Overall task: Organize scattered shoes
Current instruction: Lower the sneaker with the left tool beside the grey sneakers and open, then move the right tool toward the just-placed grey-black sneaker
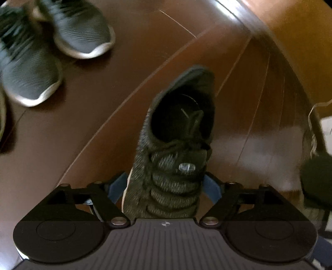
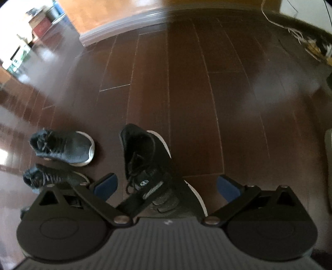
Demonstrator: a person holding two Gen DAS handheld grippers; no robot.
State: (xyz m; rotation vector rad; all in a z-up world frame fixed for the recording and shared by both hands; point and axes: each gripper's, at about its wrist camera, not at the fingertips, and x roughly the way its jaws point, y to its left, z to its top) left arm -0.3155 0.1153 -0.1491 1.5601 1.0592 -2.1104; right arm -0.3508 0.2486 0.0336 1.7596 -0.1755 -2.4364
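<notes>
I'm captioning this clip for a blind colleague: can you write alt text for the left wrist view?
A dark knit sneaker sits laces-up between the blue pads of the left hand-held gripper, which press its sides, heel opening pointing away. At upper left, a pair of grey sneakers with white soles lies side by side on the dark wood floor.

I see a dark brown wood floor (image 2: 186, 83) with shiny bright patches of light on it, a white baseboard (image 2: 116, 27) under an orange-brown wall (image 2: 99, 12), and blurry shelves of stuff (image 2: 37, 22) far off on the left.
</notes>
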